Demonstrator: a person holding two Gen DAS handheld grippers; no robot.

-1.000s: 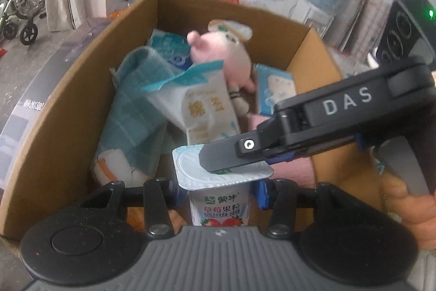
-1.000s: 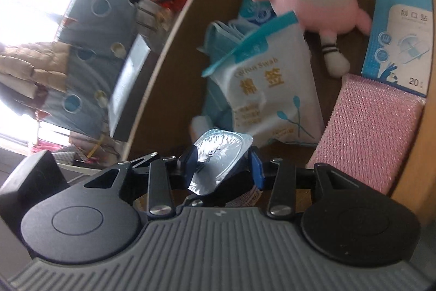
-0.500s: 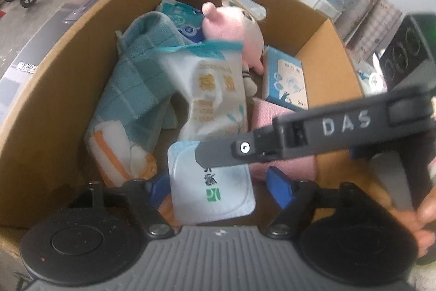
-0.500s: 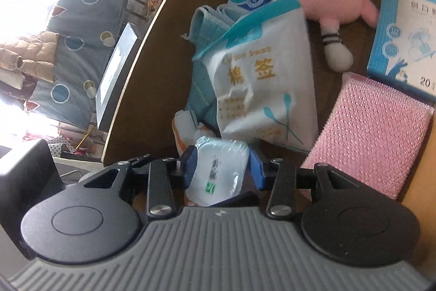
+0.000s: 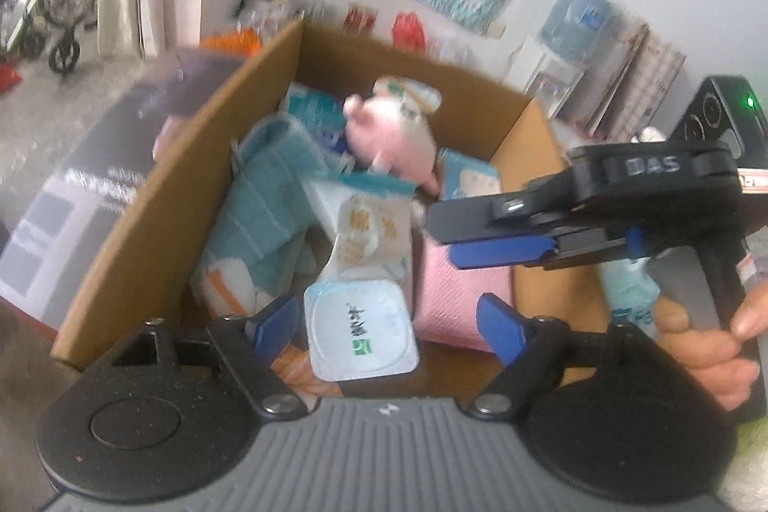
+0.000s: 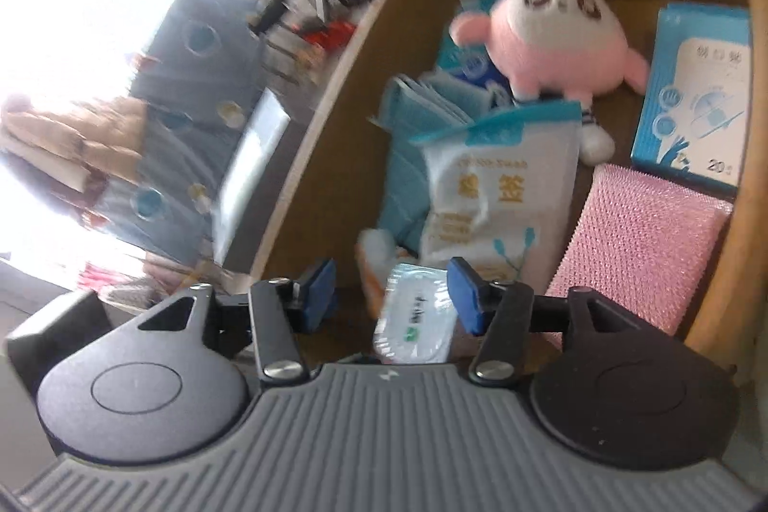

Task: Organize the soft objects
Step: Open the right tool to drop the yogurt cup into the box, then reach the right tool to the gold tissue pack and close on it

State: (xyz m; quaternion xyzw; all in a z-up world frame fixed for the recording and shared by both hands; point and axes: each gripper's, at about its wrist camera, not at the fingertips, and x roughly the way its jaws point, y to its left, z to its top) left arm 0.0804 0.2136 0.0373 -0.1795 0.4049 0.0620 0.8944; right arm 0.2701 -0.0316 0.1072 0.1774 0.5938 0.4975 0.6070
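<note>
Not much room in this brown cardboard box (image 6: 336, 157). The floor is packed: foil-lidded white yogurt cup (image 5: 361, 329) at the near edge, white cotton-swab bag with a teal top (image 6: 494, 195) leaning just behind it, folded teal towel (image 5: 269, 195) along the left wall, pink knobbly sponge pad (image 6: 643, 243) against the right wall, round pink plush toy (image 6: 552, 41) and blue flat carton (image 6: 691, 94) toward the far corner. The only bare brown strip is the sliver between bag and pad. Above the pile it's open.
</note>
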